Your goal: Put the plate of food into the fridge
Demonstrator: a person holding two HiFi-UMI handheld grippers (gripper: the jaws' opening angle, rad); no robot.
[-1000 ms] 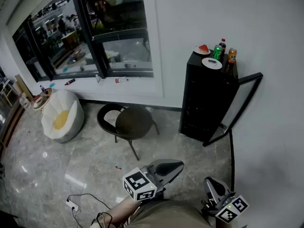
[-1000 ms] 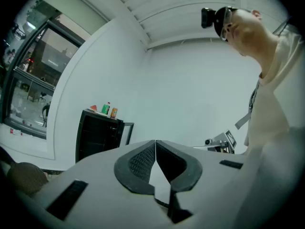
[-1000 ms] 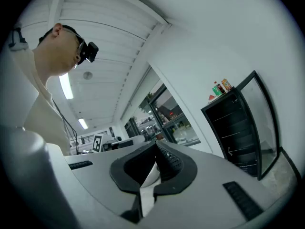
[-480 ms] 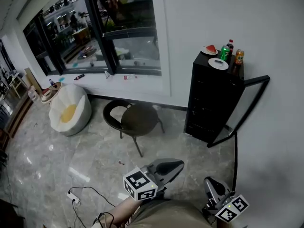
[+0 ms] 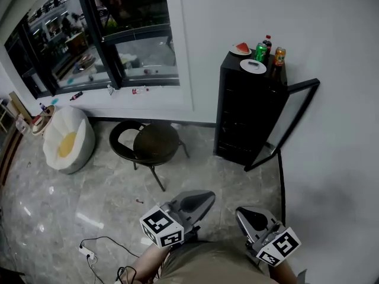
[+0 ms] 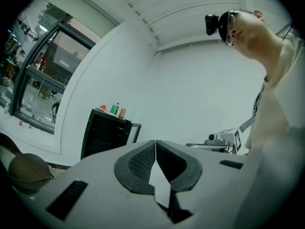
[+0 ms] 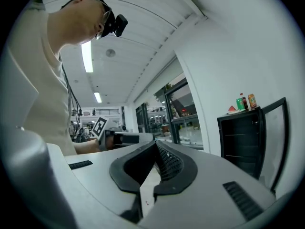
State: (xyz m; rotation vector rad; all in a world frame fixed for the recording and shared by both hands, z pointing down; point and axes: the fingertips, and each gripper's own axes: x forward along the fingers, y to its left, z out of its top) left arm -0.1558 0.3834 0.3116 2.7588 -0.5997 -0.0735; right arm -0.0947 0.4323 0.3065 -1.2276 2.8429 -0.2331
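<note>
So both grippers are empty here. The left gripper (image 5: 203,197) and the right gripper (image 5: 244,213) have their jaws pressed fully together with nothing between them, and both are held level down by the person's waist, pointing roughly toward the fridge. The black mini fridge (image 5: 243,117) sits against the wall, well ahead and a bit to the right, so there's a fair stretch of bare floor to cross first. Its door (image 5: 290,120) already hangs open on the right side, with dark shelves inside. The food is on top of the fridge. A plate with a watermelon slice (image 5: 240,50) sits at the back left, and a second white plate (image 5: 253,67) sits closer to the front edge, though I can't tell what's on it. I'd guess the watermelon plate is the target, but it could be either one. Crowded just behind and to the right are a green can (image 5: 261,52), a dark bottle (image 5: 268,42) and an orange can (image 5: 279,56), so a sloppy reach could knock one over. The right gripper looks slightly nearer the fridge, but it's also on the door side, which may crowd it. The round chair (image 5: 151,144) and the beanbag (image 5: 64,139) are off to the left, and the cable (image 5: 103,247) lies on the floor down by the left side, so none of them block the way.
</note>
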